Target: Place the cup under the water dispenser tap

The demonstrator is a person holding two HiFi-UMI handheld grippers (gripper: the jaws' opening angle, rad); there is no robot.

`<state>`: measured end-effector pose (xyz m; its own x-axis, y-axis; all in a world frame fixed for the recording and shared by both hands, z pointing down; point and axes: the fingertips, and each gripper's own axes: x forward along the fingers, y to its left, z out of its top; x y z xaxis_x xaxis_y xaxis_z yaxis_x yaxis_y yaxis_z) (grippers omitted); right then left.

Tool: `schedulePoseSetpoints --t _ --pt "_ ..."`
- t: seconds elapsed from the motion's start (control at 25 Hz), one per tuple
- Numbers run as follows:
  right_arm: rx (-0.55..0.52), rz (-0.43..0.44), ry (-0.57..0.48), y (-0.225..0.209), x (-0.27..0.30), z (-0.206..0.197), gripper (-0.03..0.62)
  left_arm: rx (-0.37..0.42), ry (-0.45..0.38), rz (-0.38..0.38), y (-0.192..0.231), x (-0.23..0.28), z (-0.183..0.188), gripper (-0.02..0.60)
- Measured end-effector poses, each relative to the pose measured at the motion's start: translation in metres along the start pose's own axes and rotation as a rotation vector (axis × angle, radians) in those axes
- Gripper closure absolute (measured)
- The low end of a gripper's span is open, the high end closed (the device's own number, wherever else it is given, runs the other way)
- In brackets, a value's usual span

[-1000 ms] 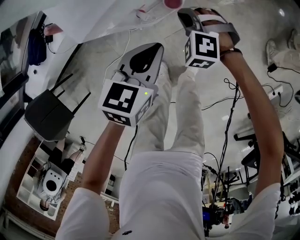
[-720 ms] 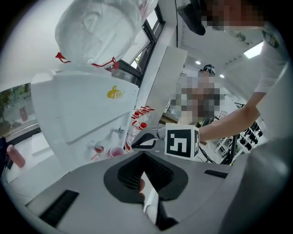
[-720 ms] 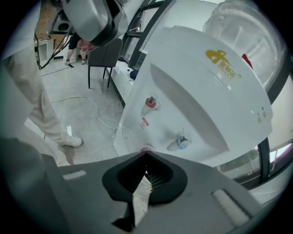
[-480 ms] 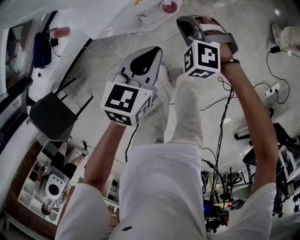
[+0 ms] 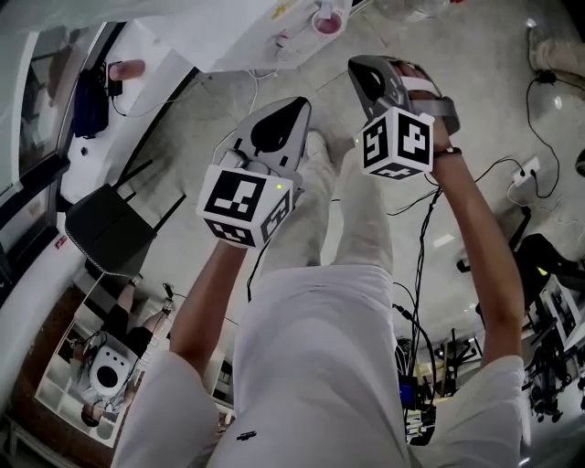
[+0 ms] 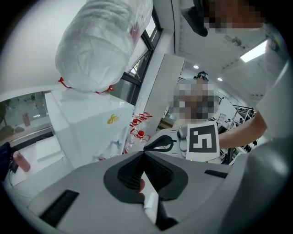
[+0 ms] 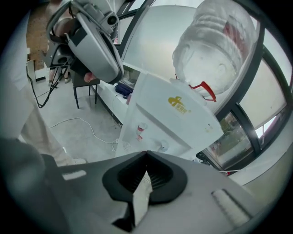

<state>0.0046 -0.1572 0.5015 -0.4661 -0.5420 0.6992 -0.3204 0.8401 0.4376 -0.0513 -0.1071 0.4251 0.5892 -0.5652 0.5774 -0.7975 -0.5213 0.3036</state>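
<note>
The white water dispenser [image 7: 174, 114] stands ahead with a plastic-wrapped bottle [image 7: 215, 50] on top; its small taps [image 7: 142, 129] show on the front. It also fills the left of the left gripper view, dispenser [image 6: 87, 132]. In the head view a pink round cup [image 5: 327, 18] sits at the dispenser's foot at the top edge. My left gripper [image 5: 304, 102] and right gripper [image 5: 358, 69] are held up side by side before it, apart from it. Both are shut with nothing between the pads: left gripper [image 6: 144, 151], right gripper [image 7: 146, 153].
A black chair [image 5: 101, 228] stands left on the grey floor, and cables [image 5: 430, 210] trail on the right. Clear bottles with red caps [image 6: 137, 137] stand beside the dispenser. A pink bottle [image 6: 20, 161] is on the window ledge. A person stands in the background.
Both grippers have risen, still shut. The right one has rolled a little. The pink cup and dispenser foot have come further into the top of the head view.
</note>
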Motion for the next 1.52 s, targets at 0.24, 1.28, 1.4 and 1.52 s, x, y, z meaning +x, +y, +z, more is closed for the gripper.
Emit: schedulePoseSetpoints --t 0.24,1.28,1.4,1.52 --pt "0.103 -0.058 -0.028 -0.016 -0.035 0.022 0.583 -0.010 -0.029 0.007 -0.003 -0.026 0.015 0.583" --pt "0.553 -0.284 -0.213 -0.075 -0.204 0.113 0.585 -0.070 -0.246 0.062 -0.015 -0.145 0.102 0.583" --pt "0.567 -0.325 -0.230 -0.085 -0.224 0.121 0.583 -0.094 -0.270 0.057 -0.016 -0.159 0.111 0.583" --pt "0.586 -0.352 -0.248 -0.087 -0.243 0.129 0.583 -0.092 -0.288 0.063 -0.020 -0.177 0.114 0.583"
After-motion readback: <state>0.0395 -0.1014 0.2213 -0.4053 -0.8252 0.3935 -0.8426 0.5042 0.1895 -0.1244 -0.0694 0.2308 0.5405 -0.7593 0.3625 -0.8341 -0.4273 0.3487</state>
